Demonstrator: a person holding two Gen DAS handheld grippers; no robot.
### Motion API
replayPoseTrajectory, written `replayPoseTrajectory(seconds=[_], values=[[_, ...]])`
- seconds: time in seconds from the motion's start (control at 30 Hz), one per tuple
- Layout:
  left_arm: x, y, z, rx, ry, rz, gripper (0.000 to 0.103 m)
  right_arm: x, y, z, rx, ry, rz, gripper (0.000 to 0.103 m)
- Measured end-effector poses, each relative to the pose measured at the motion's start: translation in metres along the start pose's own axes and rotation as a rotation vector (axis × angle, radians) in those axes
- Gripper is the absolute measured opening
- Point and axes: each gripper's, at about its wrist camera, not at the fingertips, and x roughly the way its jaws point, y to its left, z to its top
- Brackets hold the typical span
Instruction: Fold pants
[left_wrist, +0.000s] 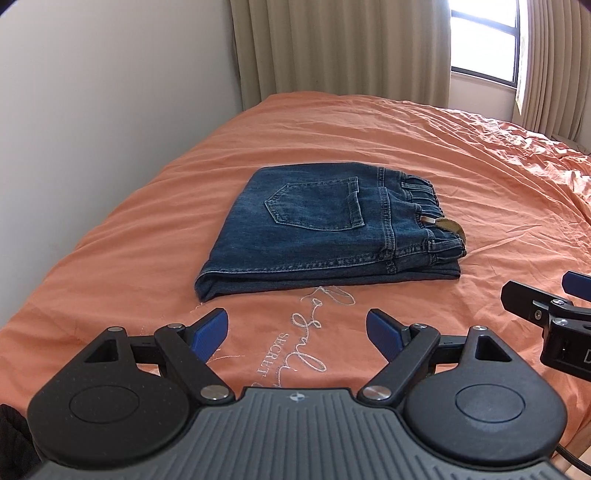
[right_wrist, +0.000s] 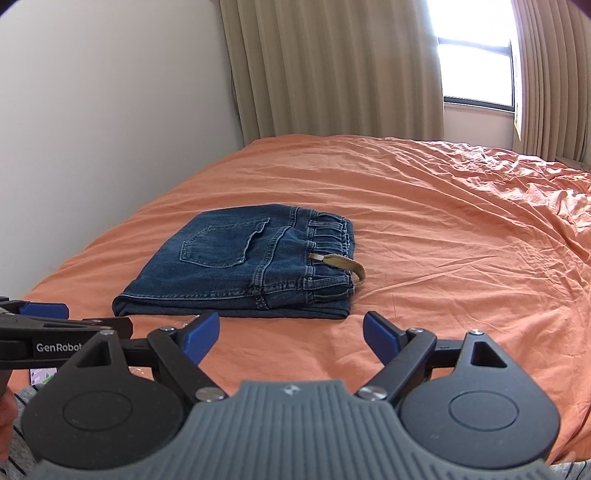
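Blue denim pants (left_wrist: 325, 229) (right_wrist: 243, 266) lie folded into a compact rectangle on the orange bed cover (left_wrist: 461, 166) (right_wrist: 443, 221), back pocket up, waistband to the right. A tan belt end (right_wrist: 343, 267) (left_wrist: 448, 227) sticks out of the waistband. My left gripper (left_wrist: 297, 334) hovers open in front of the pants' near edge, nothing between its blue pads. My right gripper (right_wrist: 291, 332) is also open and empty, just short of the pants' near edge. Each gripper shows at the side of the other's view.
A white wall (left_wrist: 92, 110) runs along the bed's left side. Beige curtains (left_wrist: 332, 48) and a bright window (left_wrist: 484, 37) stand behind the bed. Embroidered lettering (left_wrist: 314, 332) marks the cover near me. Wrinkled cover stretches to the right.
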Motion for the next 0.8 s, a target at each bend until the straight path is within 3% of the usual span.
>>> replayPoseTrajectory(seconds=[0.8], values=[[-0.016,-0.006,-0.003,-0.003,-0.011,-0.009,0.099,-0.013,0.003,0.004,0.006,-0.029,-0.002,0.081]])
